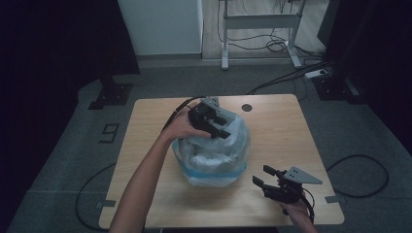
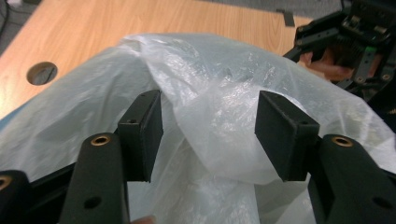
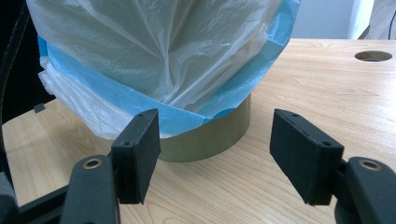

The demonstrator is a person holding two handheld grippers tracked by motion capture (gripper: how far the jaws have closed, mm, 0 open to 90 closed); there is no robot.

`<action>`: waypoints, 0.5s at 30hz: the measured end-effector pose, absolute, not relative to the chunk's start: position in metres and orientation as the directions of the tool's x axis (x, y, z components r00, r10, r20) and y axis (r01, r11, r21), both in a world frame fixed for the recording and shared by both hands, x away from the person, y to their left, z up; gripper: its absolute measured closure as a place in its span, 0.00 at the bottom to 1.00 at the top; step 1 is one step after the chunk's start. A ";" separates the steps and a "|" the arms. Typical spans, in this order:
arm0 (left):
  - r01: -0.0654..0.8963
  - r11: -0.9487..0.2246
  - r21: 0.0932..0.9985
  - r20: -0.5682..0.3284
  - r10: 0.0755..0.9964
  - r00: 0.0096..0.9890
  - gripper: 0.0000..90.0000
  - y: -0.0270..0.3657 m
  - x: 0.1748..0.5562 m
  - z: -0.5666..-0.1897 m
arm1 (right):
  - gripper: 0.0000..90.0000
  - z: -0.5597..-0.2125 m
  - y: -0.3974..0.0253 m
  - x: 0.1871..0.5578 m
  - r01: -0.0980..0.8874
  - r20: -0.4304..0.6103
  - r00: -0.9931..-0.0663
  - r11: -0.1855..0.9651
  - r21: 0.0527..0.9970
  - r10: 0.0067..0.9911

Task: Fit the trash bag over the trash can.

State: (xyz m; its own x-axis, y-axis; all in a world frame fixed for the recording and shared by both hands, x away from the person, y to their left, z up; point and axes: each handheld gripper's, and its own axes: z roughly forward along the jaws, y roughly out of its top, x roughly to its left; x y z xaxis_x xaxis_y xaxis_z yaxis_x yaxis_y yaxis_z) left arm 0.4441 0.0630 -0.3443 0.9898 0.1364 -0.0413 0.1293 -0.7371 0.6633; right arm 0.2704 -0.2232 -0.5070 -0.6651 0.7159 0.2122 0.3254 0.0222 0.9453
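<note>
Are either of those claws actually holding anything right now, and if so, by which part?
Nothing is held. The left claw sits open over a fold of the white plastic bag, its jaws apart and not pinching it. The right claw is open too, short of the bin.

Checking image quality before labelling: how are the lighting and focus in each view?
High view: dim, dark edges, bag pale but readable. Left gripper view: bright, film sharp, jaws slightly soft. Right gripper view: evenly lit, bin and table crisp, no glare.

High view looks down on the table (image 1: pixel 282 126); both gripper views sit close, sharing the bag (image 2: pixel 219 84).
</note>
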 end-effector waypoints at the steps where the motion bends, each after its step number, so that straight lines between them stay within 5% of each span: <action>1: 0.128 -0.743 0.657 -0.041 0.134 0.990 0.47 0.060 0.444 -0.345 | 0.36 -0.507 -0.223 0.270 0.325 0.212 -0.665 0.022 0.945 0.716; 15: 0.112 -0.828 0.550 -0.025 0.118 0.993 0.52 0.039 0.441 -0.362 | 0.36 -0.507 -0.223 0.271 0.324 0.210 -0.669 0.025 0.946 0.713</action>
